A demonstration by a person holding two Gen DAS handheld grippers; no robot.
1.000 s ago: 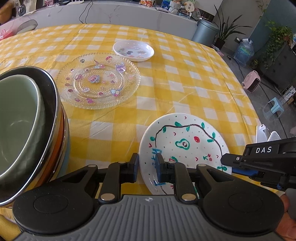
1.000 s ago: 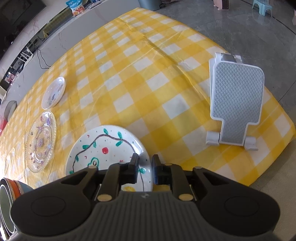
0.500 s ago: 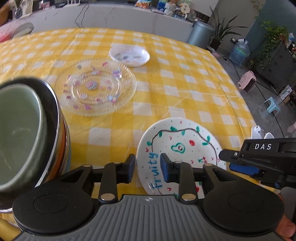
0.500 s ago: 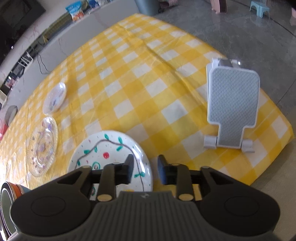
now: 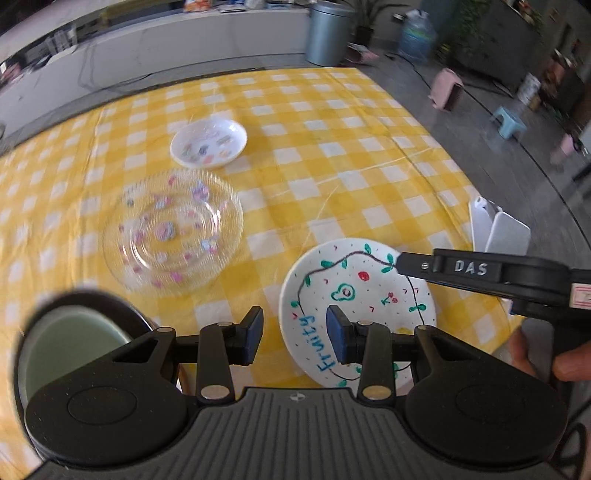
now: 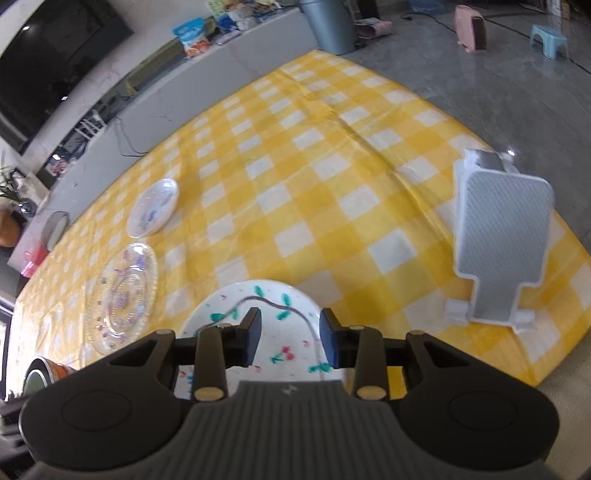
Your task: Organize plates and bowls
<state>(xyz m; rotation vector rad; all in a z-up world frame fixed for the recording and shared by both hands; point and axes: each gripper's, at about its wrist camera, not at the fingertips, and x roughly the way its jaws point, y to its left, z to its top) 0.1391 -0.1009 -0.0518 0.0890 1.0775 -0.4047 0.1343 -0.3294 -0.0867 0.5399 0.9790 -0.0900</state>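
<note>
A white plate with drawn fruit and the word "Fruity" [image 5: 354,295] lies flat on the yellow checked tablecloth near the front edge; it also shows in the right wrist view [image 6: 258,306]. My left gripper [image 5: 294,335] is open and empty, raised above the plate's left rim. My right gripper [image 6: 290,339] is open and empty above the plate; its arm shows in the left wrist view [image 5: 480,273]. A clear patterned glass plate [image 5: 173,232] and a small white dish [image 5: 208,142] lie further back. Stacked bowls [image 5: 74,339] stand at the lower left.
A white and grey stand [image 6: 498,236] sits at the table's right edge, also in the left wrist view [image 5: 498,229]. Beyond the table are a counter, a grey bin [image 5: 328,33] and a floor with small stools.
Both grippers have opened wider and risen away from the Fruity plate. The left view has swung right, so the stacked bowls take up less of it.
</note>
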